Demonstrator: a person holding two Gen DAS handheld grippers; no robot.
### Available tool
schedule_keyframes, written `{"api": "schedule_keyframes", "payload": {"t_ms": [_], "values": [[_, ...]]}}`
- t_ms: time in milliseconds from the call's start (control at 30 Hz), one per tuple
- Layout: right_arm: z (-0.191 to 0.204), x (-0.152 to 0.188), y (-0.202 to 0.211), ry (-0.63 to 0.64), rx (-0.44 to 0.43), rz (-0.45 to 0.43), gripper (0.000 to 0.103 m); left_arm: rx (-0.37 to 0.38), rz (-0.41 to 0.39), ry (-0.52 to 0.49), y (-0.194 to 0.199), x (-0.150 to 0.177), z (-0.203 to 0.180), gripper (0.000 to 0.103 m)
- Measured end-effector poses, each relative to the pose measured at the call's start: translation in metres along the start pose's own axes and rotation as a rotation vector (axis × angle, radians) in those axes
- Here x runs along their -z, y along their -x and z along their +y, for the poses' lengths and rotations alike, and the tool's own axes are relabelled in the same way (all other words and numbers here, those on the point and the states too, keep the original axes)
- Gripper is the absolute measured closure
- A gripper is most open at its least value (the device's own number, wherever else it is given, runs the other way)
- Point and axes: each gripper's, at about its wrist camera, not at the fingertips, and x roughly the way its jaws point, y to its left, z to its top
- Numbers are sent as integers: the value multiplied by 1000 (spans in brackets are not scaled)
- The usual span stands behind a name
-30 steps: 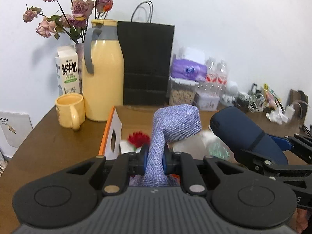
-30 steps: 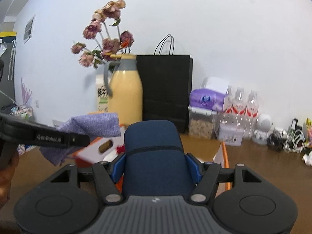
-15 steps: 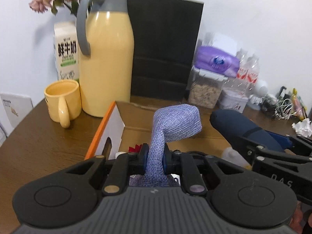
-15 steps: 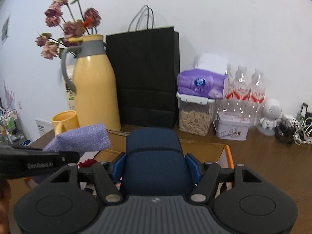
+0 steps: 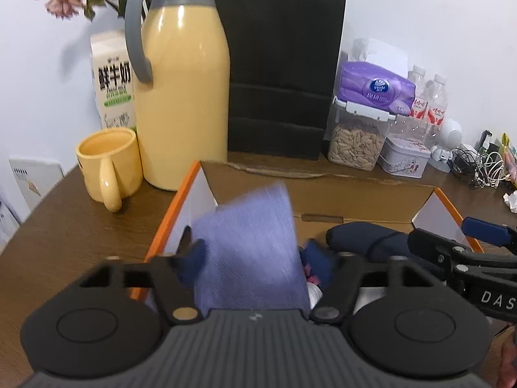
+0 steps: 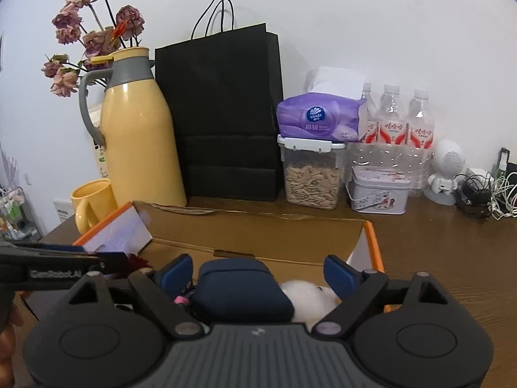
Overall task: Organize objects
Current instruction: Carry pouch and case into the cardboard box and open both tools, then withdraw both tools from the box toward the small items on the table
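Note:
An open cardboard box with orange edges point(image 5: 355, 190) point(image 6: 258, 229) sits on the brown table. My left gripper point(image 5: 255, 258) is open over the box's left side; a purple woven cloth point(image 5: 252, 252) lies blurred and loose between its spread fingers. My right gripper point(image 6: 258, 274) is open over the box's right side; a dark blue pouch point(image 6: 239, 287) lies between its spread fingers without touching them, and also shows in the left wrist view point(image 5: 365, 242). A white fluffy thing point(image 6: 307, 297) and a red flower point(image 6: 137, 262) lie in the box.
Behind the box stand a yellow thermos point(image 5: 181, 90), a yellow mug point(image 5: 108, 165), a milk carton point(image 5: 113, 80), a black paper bag point(image 6: 223, 113), a jar of seeds under a purple tissue pack point(image 6: 311, 174), a tin point(image 6: 379, 190), water bottles point(image 6: 391, 119) and cables point(image 6: 484, 194).
Both grippers moved forward and down over the box and opened. The purple cloth and the blue pouch were let go and are dropping into the box.

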Motion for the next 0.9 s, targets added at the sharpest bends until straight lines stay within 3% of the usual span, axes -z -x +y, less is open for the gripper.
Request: {"api": "schedule_keyframes", "payload": {"t_ms": [33,133,400,600,900], "values": [[-1,0,1,-2,0,-2,15,-5,-12,-6,2,0,-1,10],[0,-1,3,4,5,-4,12,-12,-35,-8,8,-2,-3,3],[5,-4,19,24,11,-35,9,-7,-87,-10,28,-5,0,0],[12,0,58,45,2,-91,7,7,-171,-26,76,0,4,0],[31,31,120,76,-38,-121,1,16,-179,-60,142,31,21,0]]}}
